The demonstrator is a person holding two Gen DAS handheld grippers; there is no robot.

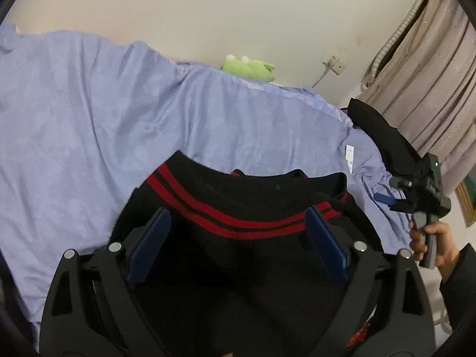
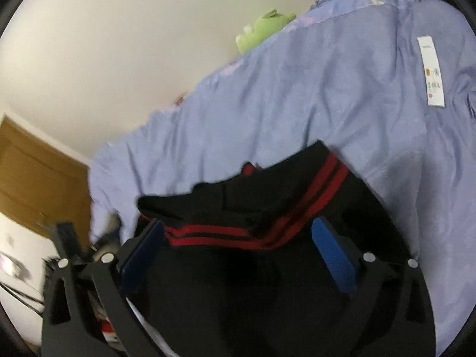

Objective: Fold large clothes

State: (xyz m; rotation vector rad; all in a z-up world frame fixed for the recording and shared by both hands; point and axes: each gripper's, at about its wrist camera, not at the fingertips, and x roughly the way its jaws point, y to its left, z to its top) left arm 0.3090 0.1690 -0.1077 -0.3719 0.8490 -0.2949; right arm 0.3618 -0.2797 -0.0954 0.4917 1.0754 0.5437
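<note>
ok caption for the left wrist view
Open left gripper above the black red-striped garment on the blue bedsheet.

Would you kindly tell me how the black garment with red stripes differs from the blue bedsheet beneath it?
The black garment is dark with two red stripes; the blue bedsheet is pale and plain. The garment lies folded into a compact shape, whereas the bedsheet spreads wide across the bed. The bedsheet bears a white label; the garment shows none. Both are fabric lying loose, gripped by neither claw.

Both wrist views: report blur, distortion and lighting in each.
Left wrist view: sharp, flat indoor light, heavy fisheye bending of the blue bed cover; the black garment loses detail in darkness. Right wrist view: motion-blurred, worst at the left edge and the green plush toy.
</note>
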